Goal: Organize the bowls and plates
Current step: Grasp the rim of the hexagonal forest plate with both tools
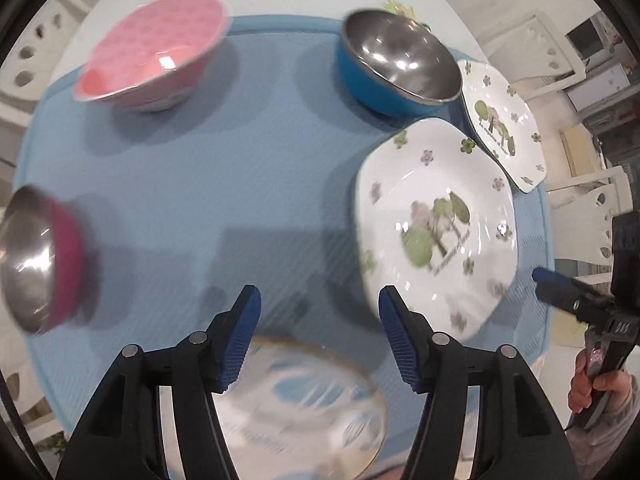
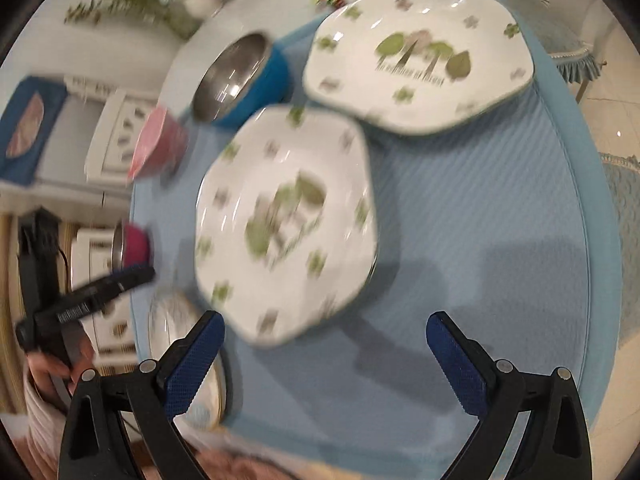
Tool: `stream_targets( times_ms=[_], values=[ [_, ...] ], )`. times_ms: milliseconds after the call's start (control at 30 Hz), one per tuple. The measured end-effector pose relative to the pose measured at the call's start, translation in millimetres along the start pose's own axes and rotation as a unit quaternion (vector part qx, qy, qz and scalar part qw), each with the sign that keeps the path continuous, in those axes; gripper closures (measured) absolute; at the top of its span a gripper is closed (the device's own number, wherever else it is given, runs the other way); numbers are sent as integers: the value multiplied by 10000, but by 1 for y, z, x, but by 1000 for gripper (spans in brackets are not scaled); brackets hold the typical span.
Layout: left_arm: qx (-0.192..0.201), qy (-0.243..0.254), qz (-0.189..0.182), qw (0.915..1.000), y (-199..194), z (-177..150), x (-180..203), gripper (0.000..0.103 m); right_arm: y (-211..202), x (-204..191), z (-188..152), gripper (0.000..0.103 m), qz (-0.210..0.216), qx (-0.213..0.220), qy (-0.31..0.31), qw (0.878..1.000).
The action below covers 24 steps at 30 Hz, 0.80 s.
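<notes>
the left gripper hung above the blue mat with its jaws spread and nothing between them, a blurred round plate lying under it at the near edge. the right gripper was spread wide too, empty. two white tree-print plates lay side by side, the near plate and the far plate. a blue bowl, a pink bowl and a magenta bowl stood apart on the mat.
</notes>
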State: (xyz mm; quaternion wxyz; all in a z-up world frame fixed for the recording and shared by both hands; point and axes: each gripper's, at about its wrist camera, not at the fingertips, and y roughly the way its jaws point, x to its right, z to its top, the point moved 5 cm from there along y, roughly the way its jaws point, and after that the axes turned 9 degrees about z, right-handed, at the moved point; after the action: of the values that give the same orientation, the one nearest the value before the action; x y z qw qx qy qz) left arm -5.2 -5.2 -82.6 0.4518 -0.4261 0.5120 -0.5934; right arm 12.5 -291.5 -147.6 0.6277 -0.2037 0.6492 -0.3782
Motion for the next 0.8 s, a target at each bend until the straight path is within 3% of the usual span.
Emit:
stream_targets(
  times_ms=[167,300,367,467,733,800],
  values=[
    [-90,153,69,9998,25,6,20,45,14,12,20,3,189,73,-133,9997],
    [25,-45,25,10000,38,12,24,62,30,18,24,20,207,41,-229,9995],
    [15,-126,-83,9999,43,15,27,68,31,16,27,21,262,152,-294,9991],
    [201,-26,-19,9998,42,18,31,74,32,18,32,39,176,259,-356,9989],
    [403,111,-217,9989,46,32,34,75,35,16,46,65,397,275,-486,9977],
    [378,179,-158,9990,45,33,35,75,39,9,48,66,251,203,-613,9976]
  ],
)
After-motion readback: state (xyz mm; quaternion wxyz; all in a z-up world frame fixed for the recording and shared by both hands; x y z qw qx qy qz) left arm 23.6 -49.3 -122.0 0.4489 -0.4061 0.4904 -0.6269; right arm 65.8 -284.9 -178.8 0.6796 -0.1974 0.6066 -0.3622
